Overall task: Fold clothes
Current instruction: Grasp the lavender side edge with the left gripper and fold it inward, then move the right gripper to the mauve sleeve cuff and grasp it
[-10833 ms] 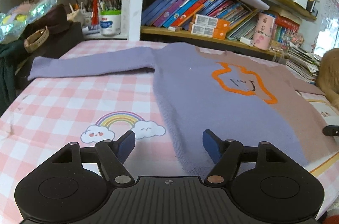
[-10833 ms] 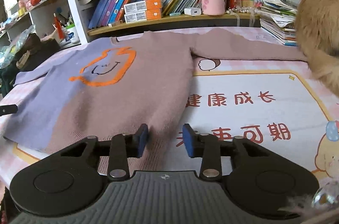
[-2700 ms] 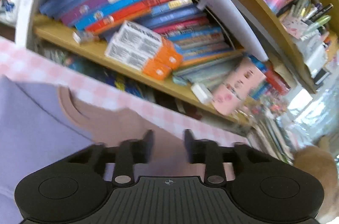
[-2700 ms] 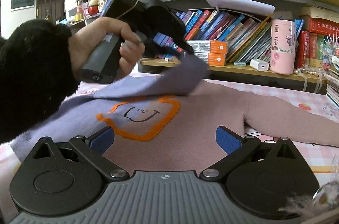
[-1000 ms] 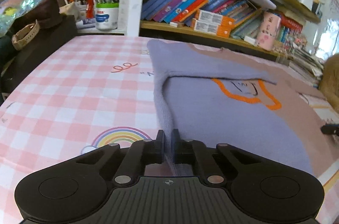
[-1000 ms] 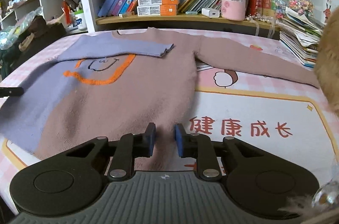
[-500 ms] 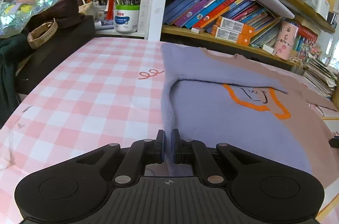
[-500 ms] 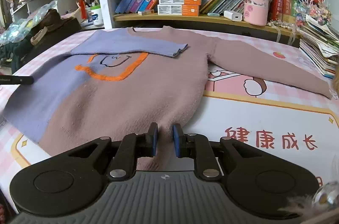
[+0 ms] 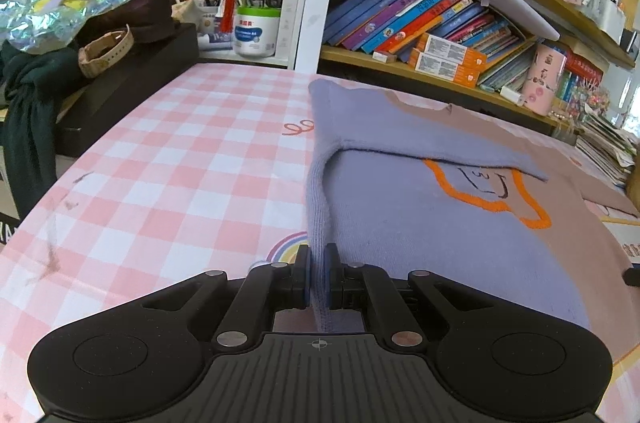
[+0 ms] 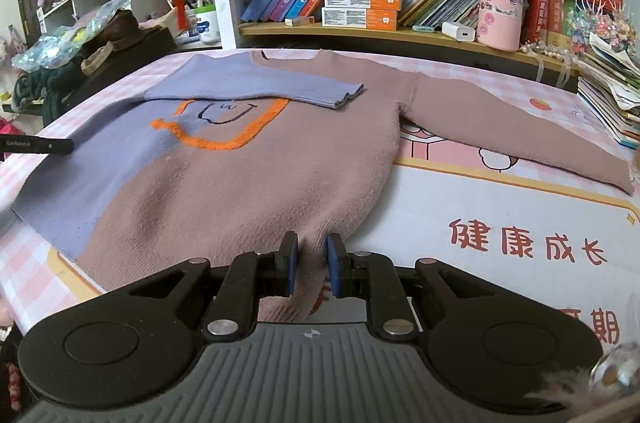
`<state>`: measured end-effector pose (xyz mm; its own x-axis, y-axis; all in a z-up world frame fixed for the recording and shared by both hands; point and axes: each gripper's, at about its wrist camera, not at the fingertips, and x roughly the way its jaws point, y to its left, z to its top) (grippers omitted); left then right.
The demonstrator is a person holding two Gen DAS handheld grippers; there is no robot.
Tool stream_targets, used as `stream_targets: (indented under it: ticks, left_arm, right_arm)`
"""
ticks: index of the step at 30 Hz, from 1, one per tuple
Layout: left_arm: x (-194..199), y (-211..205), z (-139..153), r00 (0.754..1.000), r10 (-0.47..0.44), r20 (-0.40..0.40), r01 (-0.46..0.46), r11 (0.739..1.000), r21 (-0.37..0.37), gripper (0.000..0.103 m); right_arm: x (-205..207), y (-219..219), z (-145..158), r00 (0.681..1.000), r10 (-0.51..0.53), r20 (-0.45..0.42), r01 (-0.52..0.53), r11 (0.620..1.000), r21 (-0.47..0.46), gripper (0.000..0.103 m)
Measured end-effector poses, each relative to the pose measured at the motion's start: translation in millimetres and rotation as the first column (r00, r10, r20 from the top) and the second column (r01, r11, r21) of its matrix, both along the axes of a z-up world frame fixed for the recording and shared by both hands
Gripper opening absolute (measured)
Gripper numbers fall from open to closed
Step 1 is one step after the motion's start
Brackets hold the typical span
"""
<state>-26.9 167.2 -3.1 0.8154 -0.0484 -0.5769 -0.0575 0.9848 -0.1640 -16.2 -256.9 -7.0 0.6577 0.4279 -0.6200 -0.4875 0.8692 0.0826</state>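
We see the knit sweater (image 10: 248,179), half lilac, half dusty brown, flat on the checked tablecloth (image 9: 180,163). Left gripper (image 9: 318,275) clamps its lilac hem corner; right gripper (image 10: 311,265) pinches the brown hem. Only the right wrist view shows the outstretched brown sleeve (image 10: 512,131); lilac sleeve (image 10: 256,83) is folded across the chest.

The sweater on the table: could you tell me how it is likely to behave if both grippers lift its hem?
The sweater will probably drape limply; its lilac sleeve already lies folded flat. The pinched edge at the left gripper stands in a soft ridge, so it likely stretches and sags between grips. The knit looks fuzzy, probably unlikely to slip from the right gripper.
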Motion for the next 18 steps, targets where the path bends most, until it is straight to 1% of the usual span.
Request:
stream_targets:
  ticks: [3, 4, 5, 6, 7, 8, 10, 11, 14, 15, 16, 18]
  left_arm:
    - [-1, 1, 0, 1.0, 0.0, 0.002, 0.0, 1.0, 0.0, 0.006]
    - [-1, 1, 0, 1.0, 0.002, 0.003, -0.002, 1.0, 0.004, 0.009]
    - [-1, -1, 0, 1.0, 0.008, 0.006, -0.009, 1.0, 0.016, 0.01]
    - [-2, -3, 0, 1.0, 0.013, 0.01, -0.014, 0.999, 0.034, 0.014]
    - [-3, -5, 2, 1.0, 0.024, 0.019, -0.025, 0.998, 0.058, 0.024]
    - [-5, -8, 4, 0.999, 0.03, 0.037, -0.033, 0.996, 0.081, 0.031]
    - [-10, -13, 9, 0.996, 0.03, 0.08, -0.039, 0.993, 0.116, 0.063]
    - [-13, -16, 12, 0.994, 0.014, 0.107, -0.028, 0.992, 0.123, 0.069]
    - [-19, -26, 19, 0.984, -0.047, 0.172, 0.021, 0.989, 0.149, 0.077]
    - [-20, -30, 20, 0.98, -0.069, 0.185, 0.039, 0.987, 0.159, 0.085]
    - [-20, -34, 20, 0.977, -0.093, 0.194, 0.06, 0.984, 0.168, 0.089]
    - [-19, -42, 20, 0.969, -0.138, 0.204, 0.101, 0.978, 0.183, 0.091]
  right_arm:
    - [-1, -1, -1, 1.0, -0.003, 0.0, 0.003, 1.0, 0.006, 0.015]
    - [0, -1, -1, 1.0, -0.005, -0.003, 0.006, 1.0, 0.012, 0.016]
    - [0, -3, 0, 1.0, -0.012, -0.001, 0.012, 1.0, 0.016, 0.021]
    - [1, -5, 1, 1.0, -0.023, 0.007, 0.023, 1.0, 0.019, 0.026]
    - [1, -7, 2, 0.999, -0.037, 0.021, 0.036, 0.999, 0.019, 0.038]
    - [2, -11, 4, 0.998, -0.056, 0.04, 0.055, 0.998, 0.016, 0.045]
    - [8, -23, 9, 0.991, -0.106, 0.085, 0.105, 0.994, 0.017, 0.051]
    - [14, -32, 12, 0.985, -0.142, 0.1, 0.141, 0.99, 0.021, 0.054]
    - [39, -62, 17, 0.961, -0.257, 0.106, 0.256, 0.966, 0.022, 0.055]
    - [49, -74, 19, 0.949, -0.297, 0.104, 0.296, 0.955, 0.02, 0.056]
    - [58, -84, 19, 0.939, -0.329, 0.102, 0.329, 0.944, 0.016, 0.056]
    - [75, -105, 19, 0.917, -0.388, 0.094, 0.389, 0.921, 0.006, 0.056]
